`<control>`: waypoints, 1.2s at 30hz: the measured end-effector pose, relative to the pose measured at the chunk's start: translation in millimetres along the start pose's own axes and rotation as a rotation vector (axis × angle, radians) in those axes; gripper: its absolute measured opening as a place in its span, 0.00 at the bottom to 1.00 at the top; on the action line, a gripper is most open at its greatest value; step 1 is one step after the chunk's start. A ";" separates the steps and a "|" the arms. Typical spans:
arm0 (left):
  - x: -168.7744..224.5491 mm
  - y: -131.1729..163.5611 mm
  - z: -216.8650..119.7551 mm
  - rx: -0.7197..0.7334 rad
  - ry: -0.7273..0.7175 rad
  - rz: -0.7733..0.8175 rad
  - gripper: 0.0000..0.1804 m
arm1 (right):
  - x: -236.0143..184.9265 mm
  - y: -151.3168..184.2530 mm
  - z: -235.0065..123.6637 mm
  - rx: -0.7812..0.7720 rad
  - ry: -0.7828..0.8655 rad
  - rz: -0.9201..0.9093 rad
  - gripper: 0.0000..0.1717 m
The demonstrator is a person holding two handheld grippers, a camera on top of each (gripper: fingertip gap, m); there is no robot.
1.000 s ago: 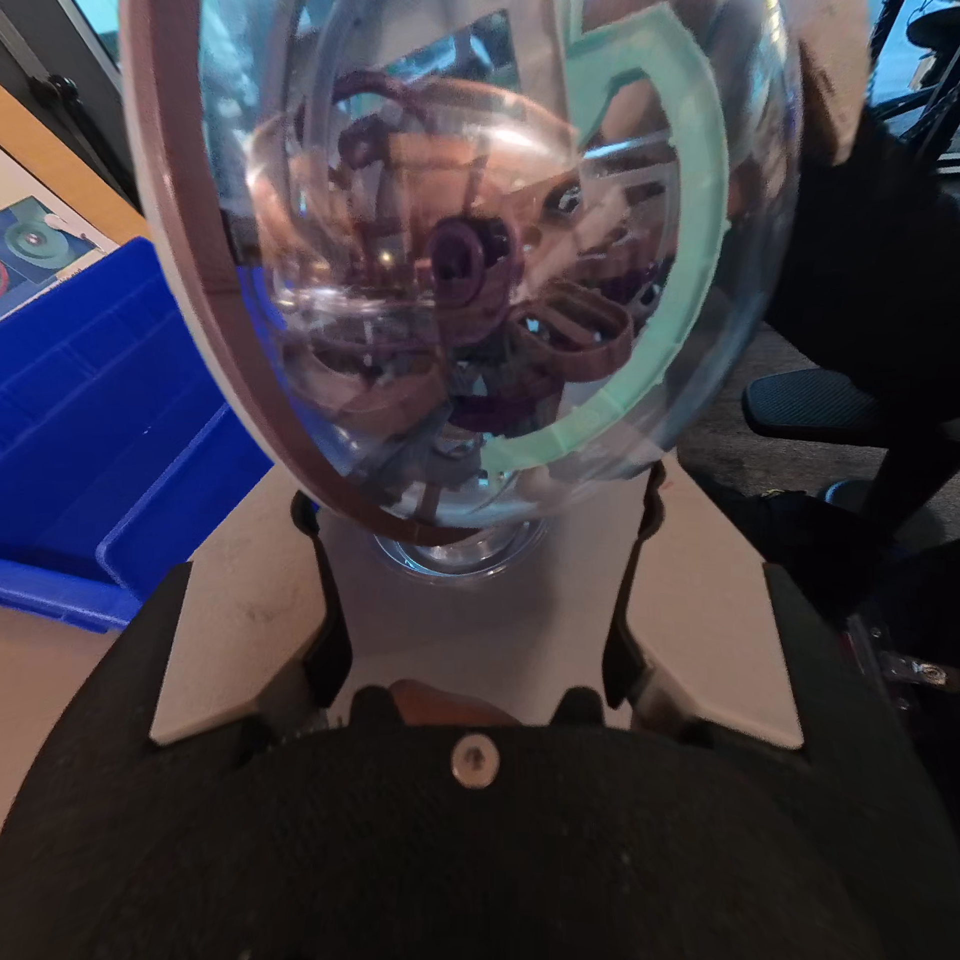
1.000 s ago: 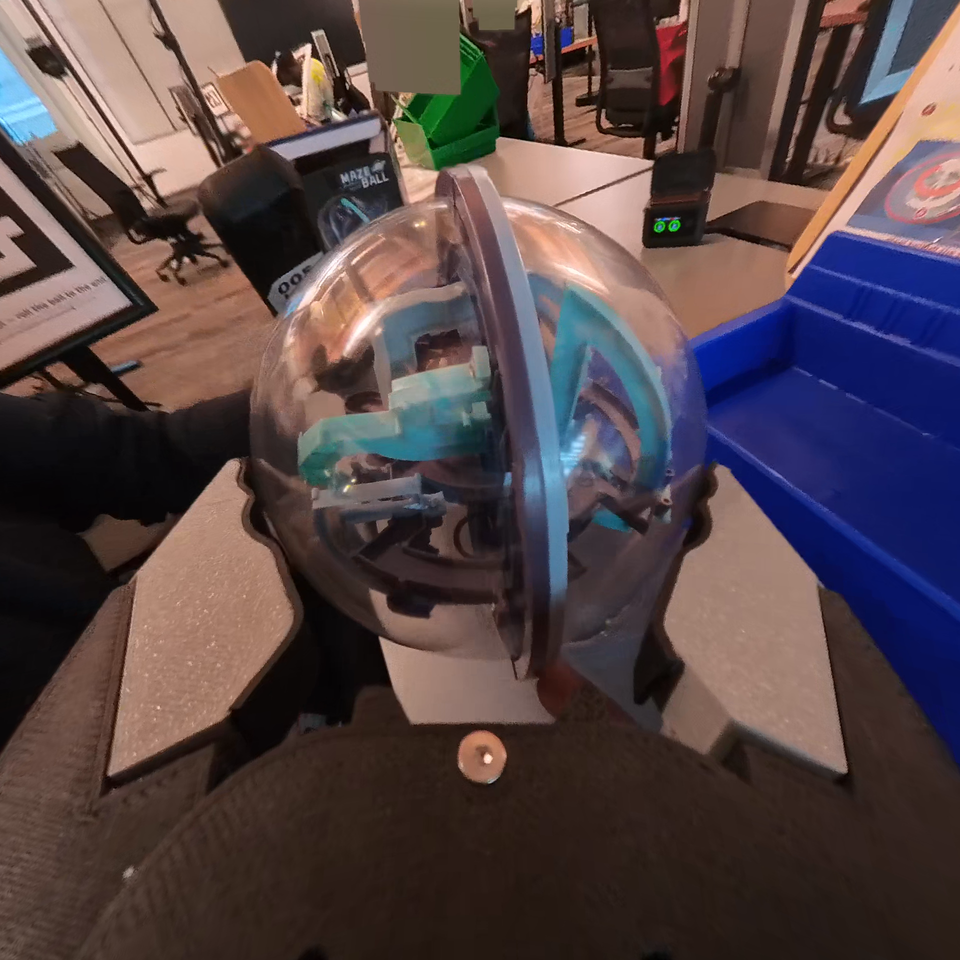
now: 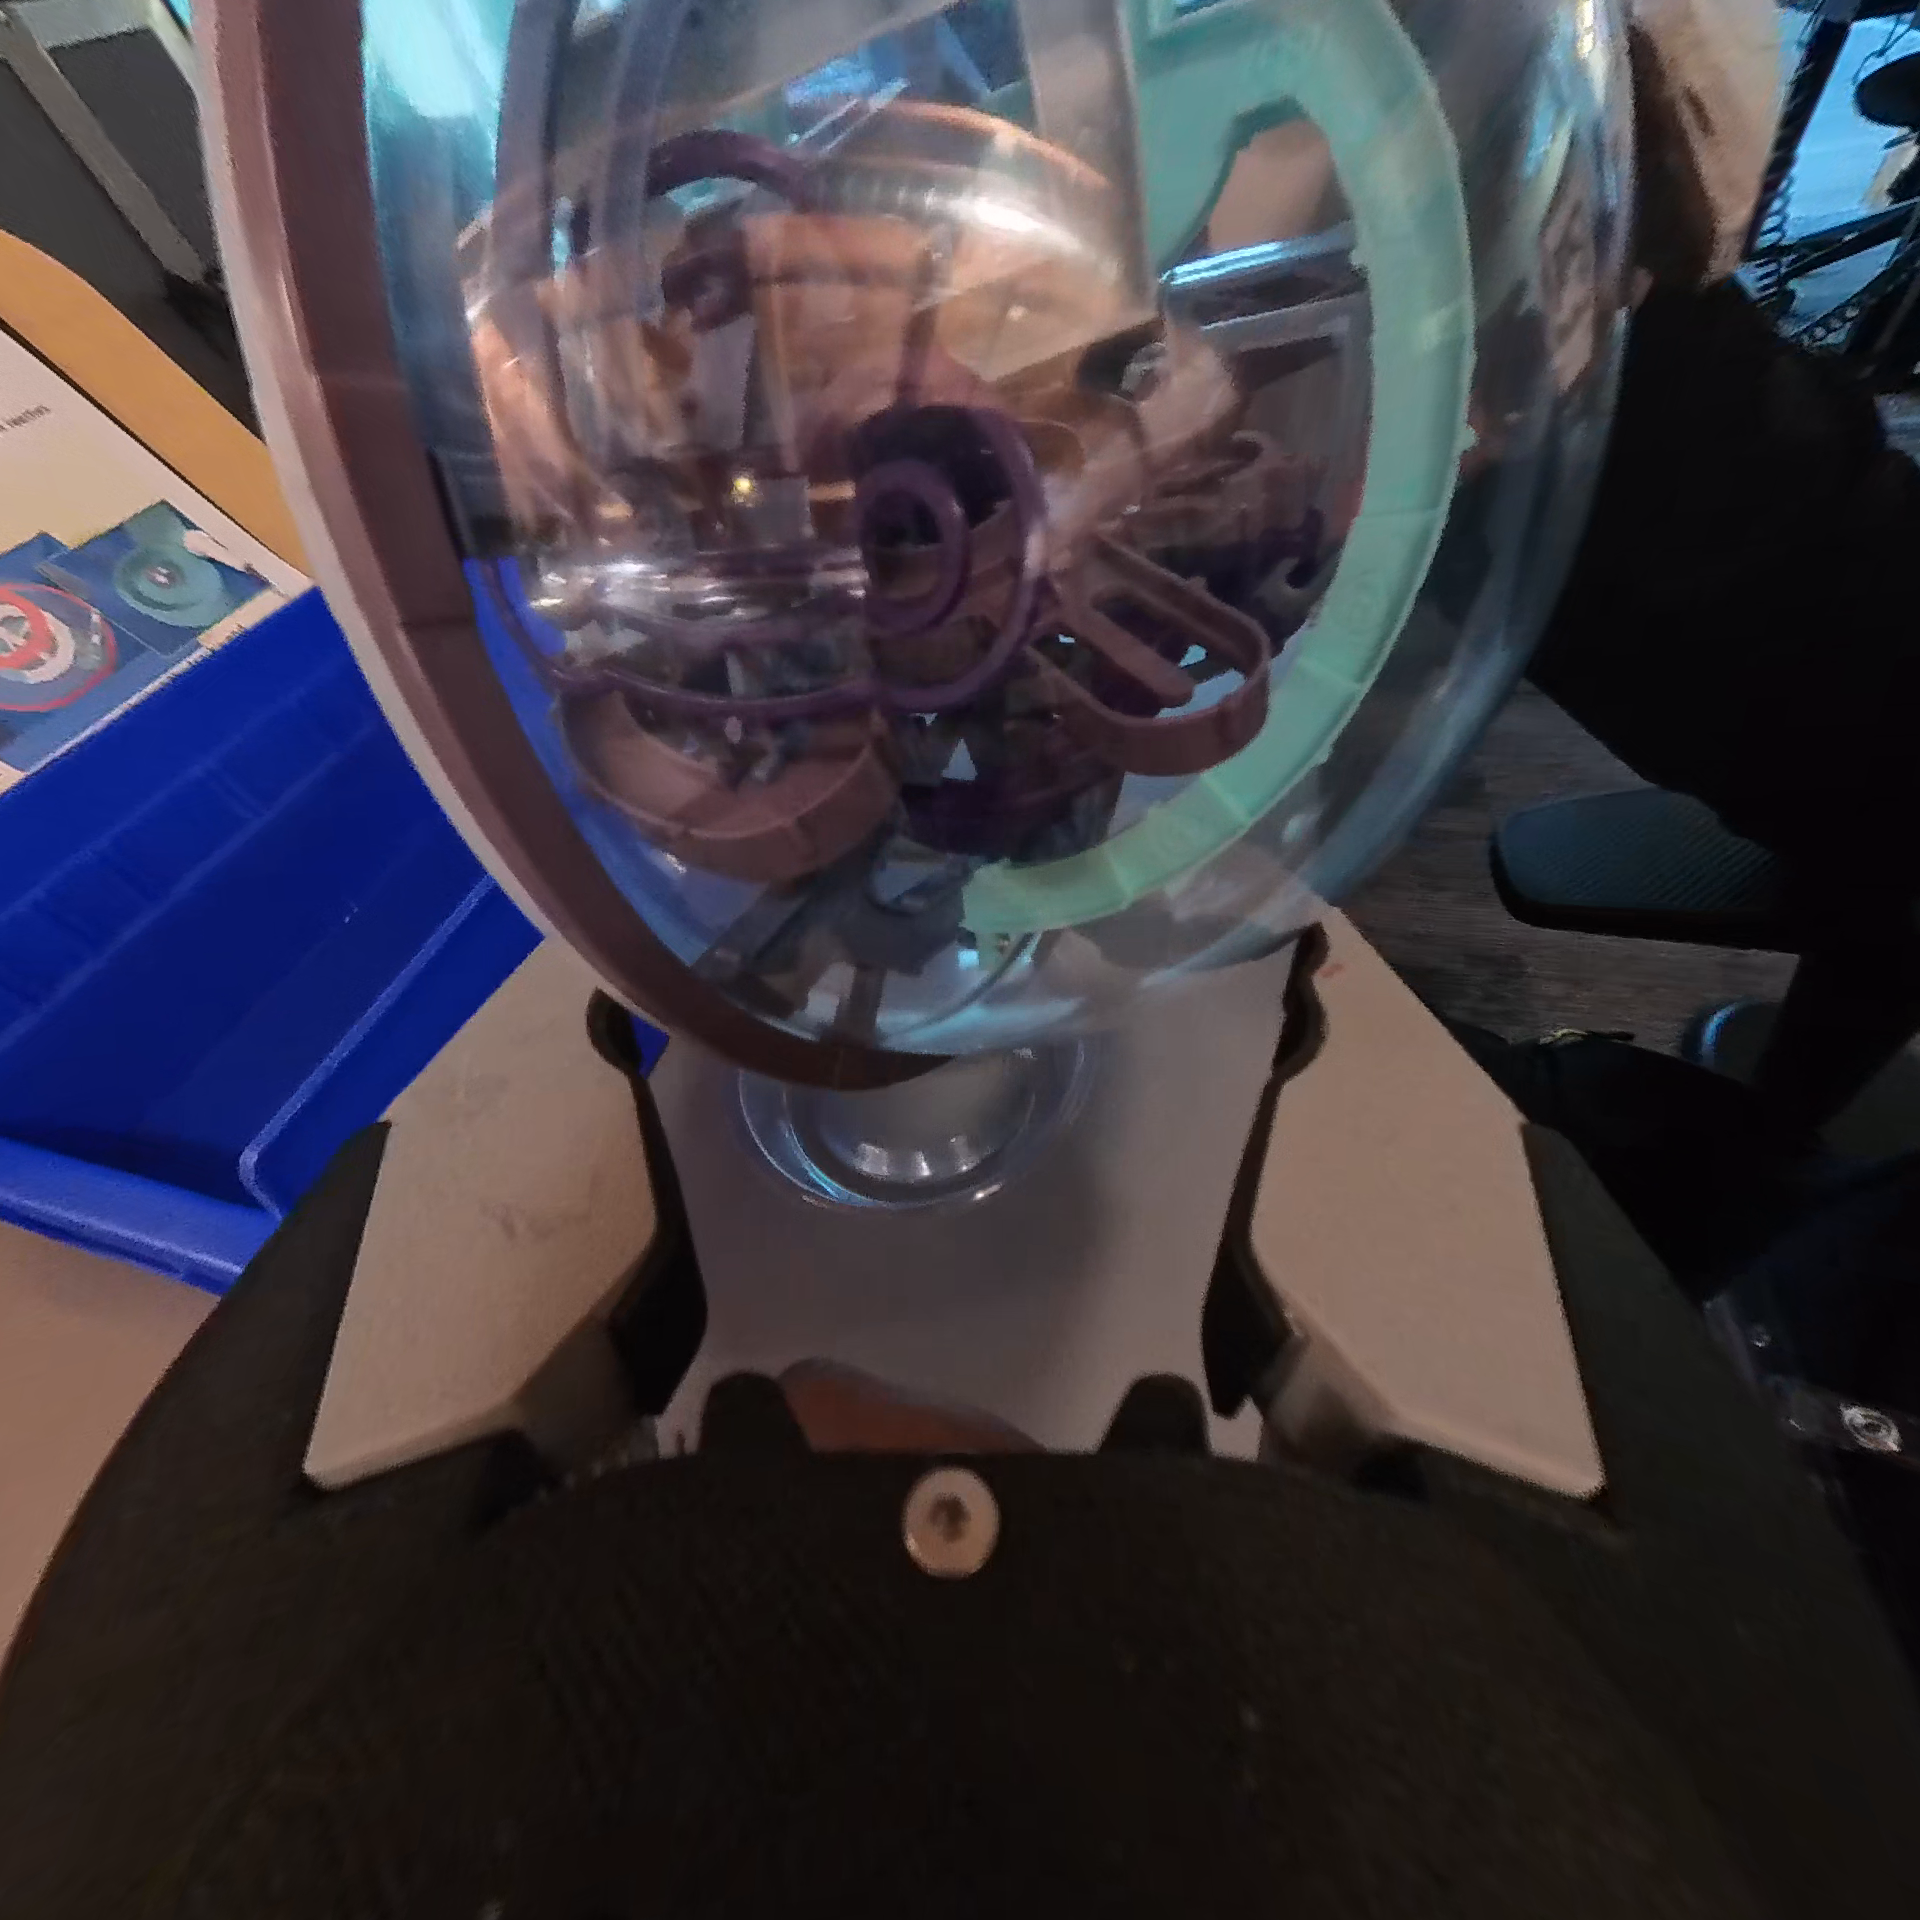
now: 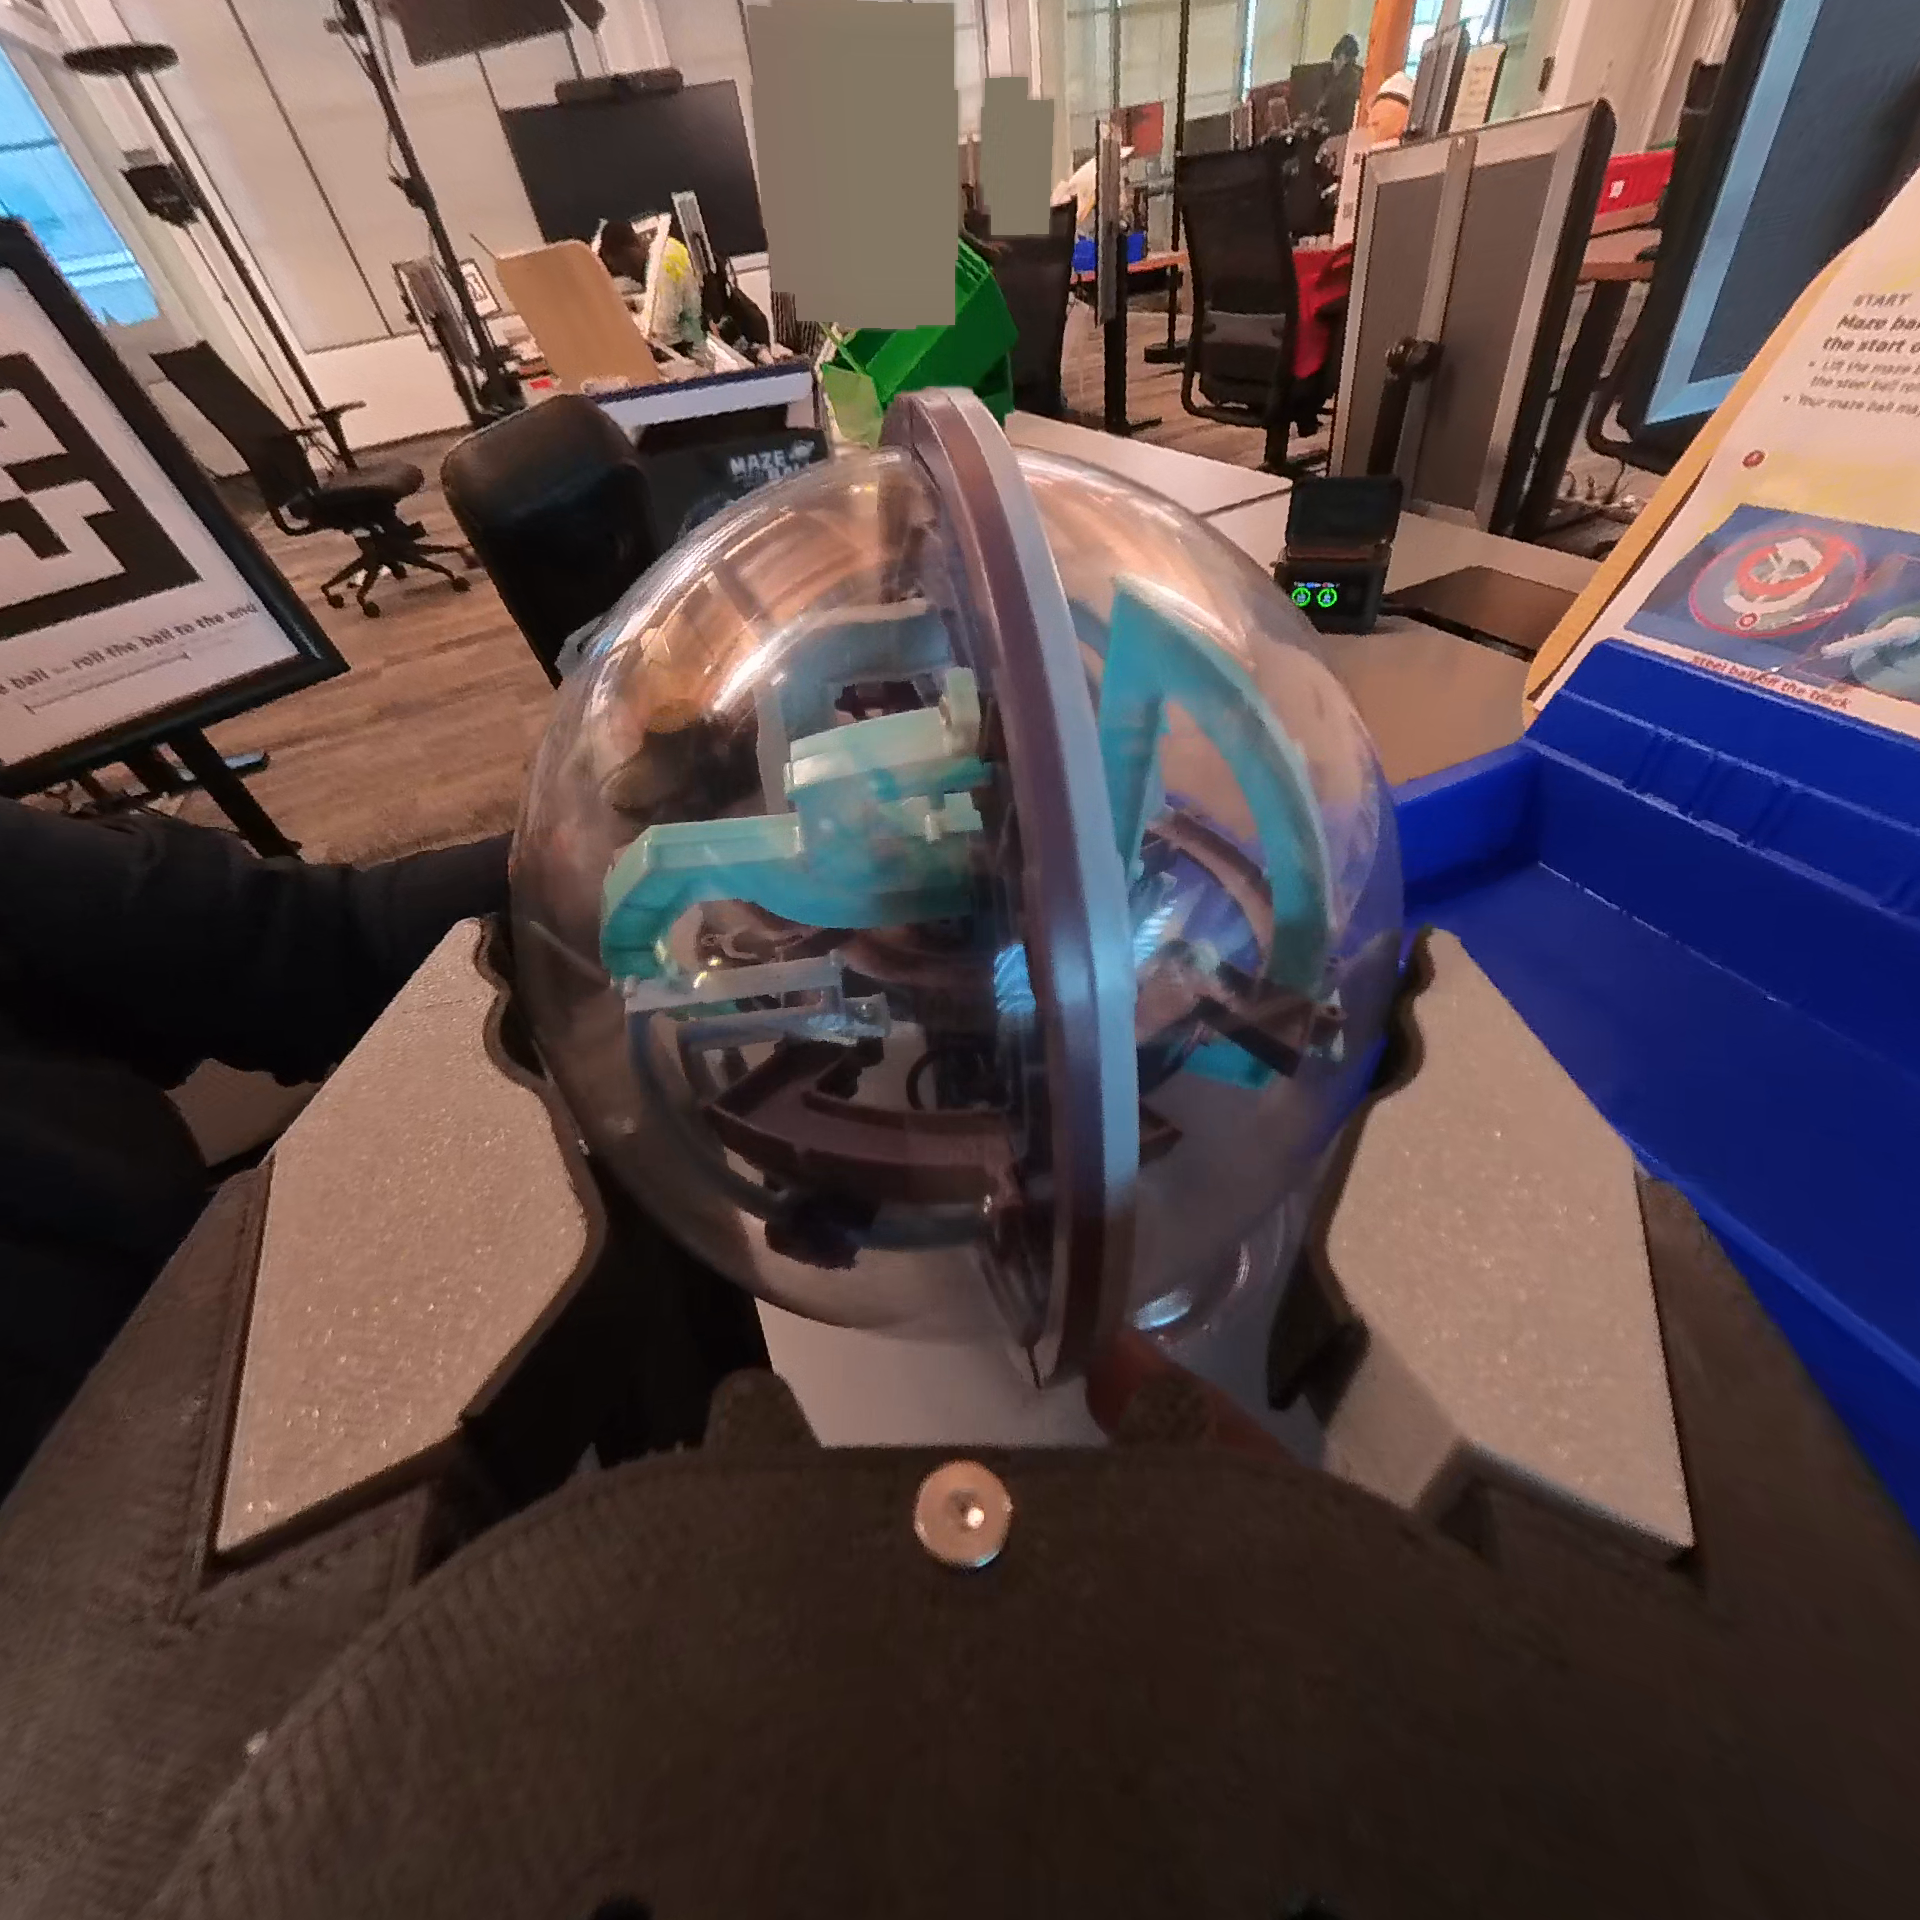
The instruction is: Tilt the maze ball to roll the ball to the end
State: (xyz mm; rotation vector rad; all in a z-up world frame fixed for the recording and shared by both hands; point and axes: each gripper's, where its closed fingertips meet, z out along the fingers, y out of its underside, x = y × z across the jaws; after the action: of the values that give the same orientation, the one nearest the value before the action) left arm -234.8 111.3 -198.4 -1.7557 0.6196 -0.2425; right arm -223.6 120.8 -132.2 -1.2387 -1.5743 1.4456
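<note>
Maze ball (image 4: 935, 914), a clear sphere with teal and brown tracks, filled the middle of the right wrist view, its dark seam ring (image 4: 1039, 831) running near upright and leaning slightly left at the top. The right gripper (image 4: 951, 997) clamped it wide, pads pressing both flanks. In the left wrist view the left gripper (image 3: 956, 997) touched its underside (image 3: 935, 520); the top was cut off. The inner steel ball couldn't be made out. A blue bin (image 4: 1714, 935) sat at right.
</note>
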 end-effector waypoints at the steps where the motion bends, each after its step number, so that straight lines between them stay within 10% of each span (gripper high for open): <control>1: -0.2 0.0 0.2 -0.003 -0.007 0.007 0.68 | 0.2 -0.6 -0.6 0.006 -0.005 0.001 0.91; 36: 8.7 7.0 1.9 0.037 0.100 -0.018 0.65 | -10.5 -10.0 0.6 -0.030 0.142 -0.192 0.89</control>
State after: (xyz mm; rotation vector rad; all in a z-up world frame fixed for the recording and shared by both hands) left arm -228.6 107.2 -206.9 -1.7223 0.6680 -0.3540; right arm -222.8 111.4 -121.2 -1.1460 -1.5767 1.1920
